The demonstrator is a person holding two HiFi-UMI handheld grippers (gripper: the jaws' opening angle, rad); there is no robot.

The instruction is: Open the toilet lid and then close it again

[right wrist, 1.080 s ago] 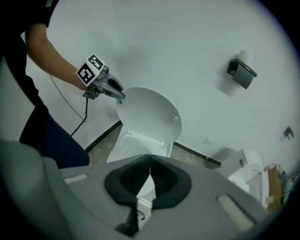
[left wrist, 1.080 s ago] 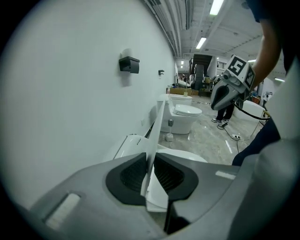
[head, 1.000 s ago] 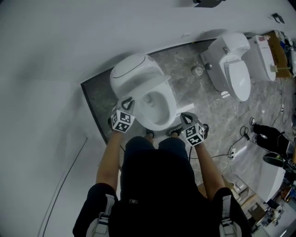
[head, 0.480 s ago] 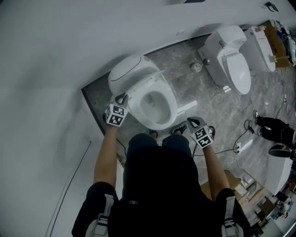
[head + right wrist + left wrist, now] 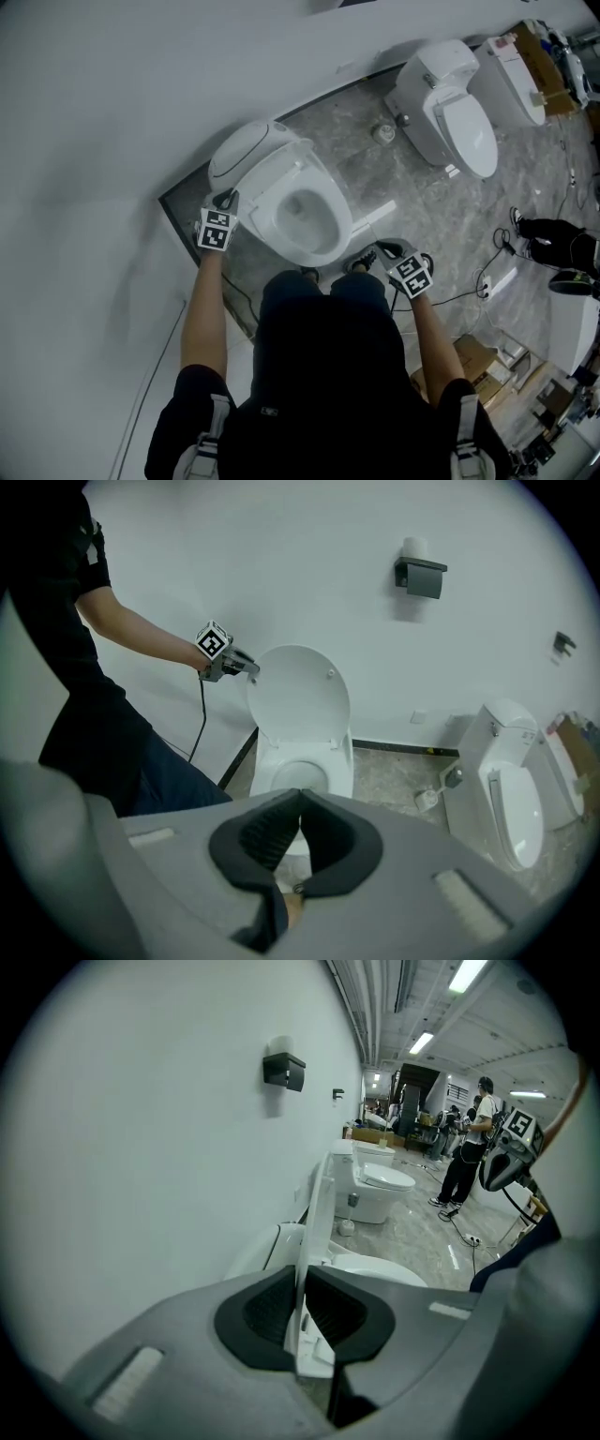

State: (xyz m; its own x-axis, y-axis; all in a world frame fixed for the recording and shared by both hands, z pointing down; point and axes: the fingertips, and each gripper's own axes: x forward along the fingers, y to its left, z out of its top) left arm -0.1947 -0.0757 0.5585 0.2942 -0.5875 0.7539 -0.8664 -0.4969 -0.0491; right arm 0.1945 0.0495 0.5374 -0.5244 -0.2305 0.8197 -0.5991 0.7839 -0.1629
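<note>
Lid (image 5: pixel 298 697) up near vertical behind the bowl (image 5: pixel 305 214), leaning toward the wall, seat left down. Upper side edge pinched between the pads of the left tool (image 5: pixel 224 199), jaws just now closing in on the thin plastic.

Grip taken high on the rim, likely for leverage and to keep the lid from dropping forward or knocking back against the wall.

Right tool (image 5: pixel 300 797) fully shut on nothing, parked low in front of the bowl beside the leg, apparently kept clear of a one-handed job.

Opening half seemingly all but finished; lowering yet to come.

Worth watching: a slip off the smooth edge, then a hard fall onto the seat.

Second toilet (image 5: pixel 450 112) well apart along the floor, untouched.
</note>
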